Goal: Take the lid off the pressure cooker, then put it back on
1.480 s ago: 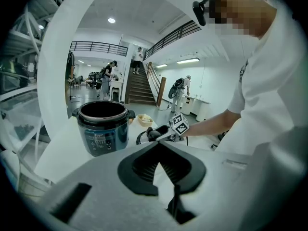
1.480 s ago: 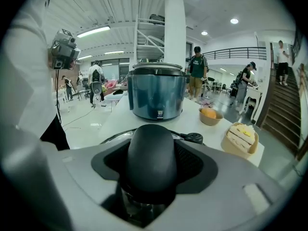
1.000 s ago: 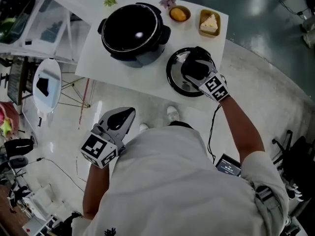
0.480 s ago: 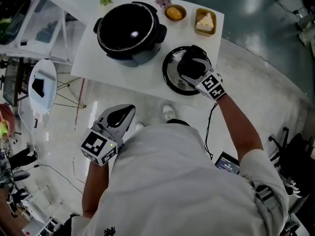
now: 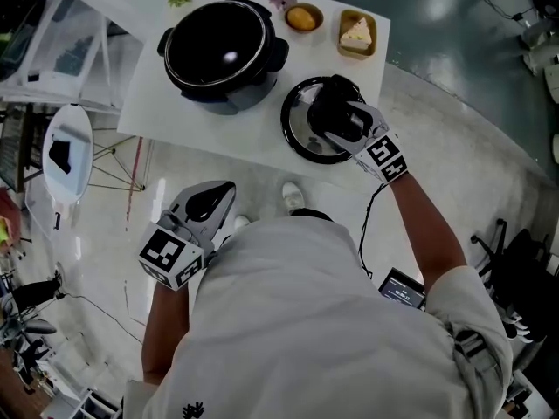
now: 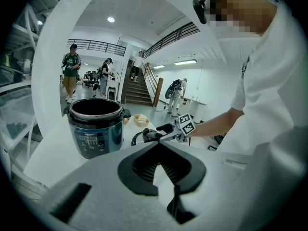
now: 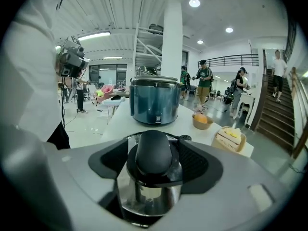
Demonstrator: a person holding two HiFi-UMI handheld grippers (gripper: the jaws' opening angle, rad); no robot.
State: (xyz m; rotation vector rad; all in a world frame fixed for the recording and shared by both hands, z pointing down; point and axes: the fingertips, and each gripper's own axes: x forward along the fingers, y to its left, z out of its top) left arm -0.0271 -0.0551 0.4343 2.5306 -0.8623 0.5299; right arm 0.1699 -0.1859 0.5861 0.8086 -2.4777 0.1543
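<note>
Lid (image 5: pixel 297 138) knob sits between the right gripper's (image 5: pixel 334 112) fingers, which just opened.

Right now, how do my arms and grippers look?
The left gripper and right gripper are grey shells with black fingers, each with a black-and-white marker cube. A black cable trails from the right. Sleeves: short, white. The right's fingers have just been opening, lid knob between them.

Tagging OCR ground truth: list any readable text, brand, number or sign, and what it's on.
Nothing legible.
Dark blue round pressure cooker: front panel print, too small to read.
Small black device with lit screen: text blurred.
Left marker cube, right marker cube: black-and-white square patterns, no letters.
</note>
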